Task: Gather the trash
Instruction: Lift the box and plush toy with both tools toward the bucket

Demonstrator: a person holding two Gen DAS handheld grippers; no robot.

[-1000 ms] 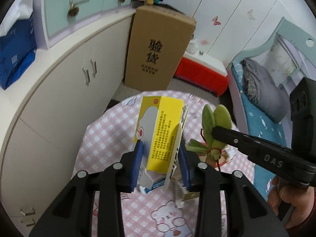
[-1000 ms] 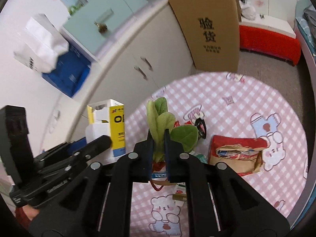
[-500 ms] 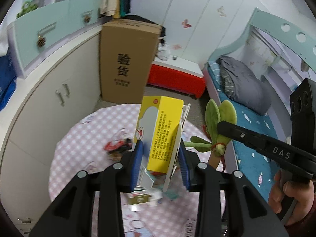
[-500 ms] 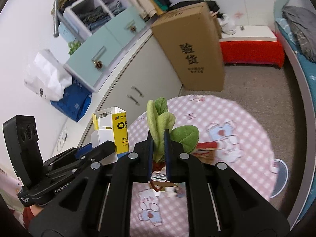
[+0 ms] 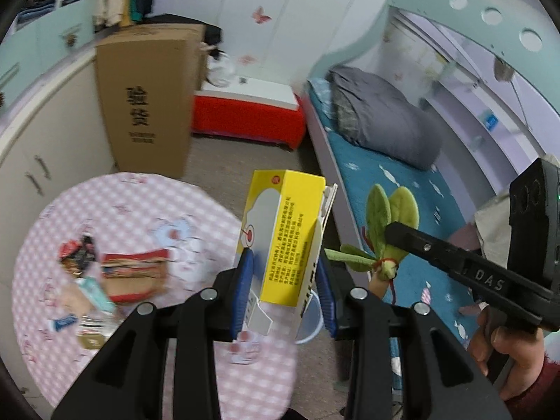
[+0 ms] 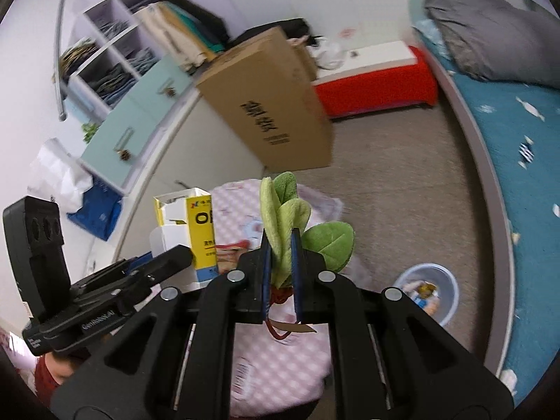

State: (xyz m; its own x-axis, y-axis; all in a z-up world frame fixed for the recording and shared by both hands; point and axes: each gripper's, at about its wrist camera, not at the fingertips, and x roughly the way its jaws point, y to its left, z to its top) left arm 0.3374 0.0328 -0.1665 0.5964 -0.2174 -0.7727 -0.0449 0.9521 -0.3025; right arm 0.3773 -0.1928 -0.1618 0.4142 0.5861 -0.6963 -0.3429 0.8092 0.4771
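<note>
My left gripper [image 5: 285, 280] is shut on a yellow and white carton [image 5: 287, 234], held upright past the right edge of the round table [image 5: 140, 203]. My right gripper [image 6: 280, 266] is shut on a green plush leaf toy [image 6: 280, 210] with a red tie. In the left wrist view the same toy [image 5: 388, 220] hangs to the right of the carton, pinched by the right gripper [image 5: 386, 234]. A pale blue bin [image 6: 428, 290] with some trash inside stands on the floor at the right, between table and bed. Part of its rim [image 5: 311, 329] shows below the carton.
Wrappers and a flattened red and brown package [image 5: 133, 273] lie on the pink checked tablecloth. A tall cardboard box [image 5: 147, 98], a red and white storage box [image 5: 245, 112], white cabinets [image 5: 42, 147] and a bed with a grey pillow [image 5: 381, 119] surround the carpeted floor [image 6: 402, 192].
Both grippers have swung to the right with their loads, from over the table toward its right edge. The bed and the blue bin have come into view.
</note>
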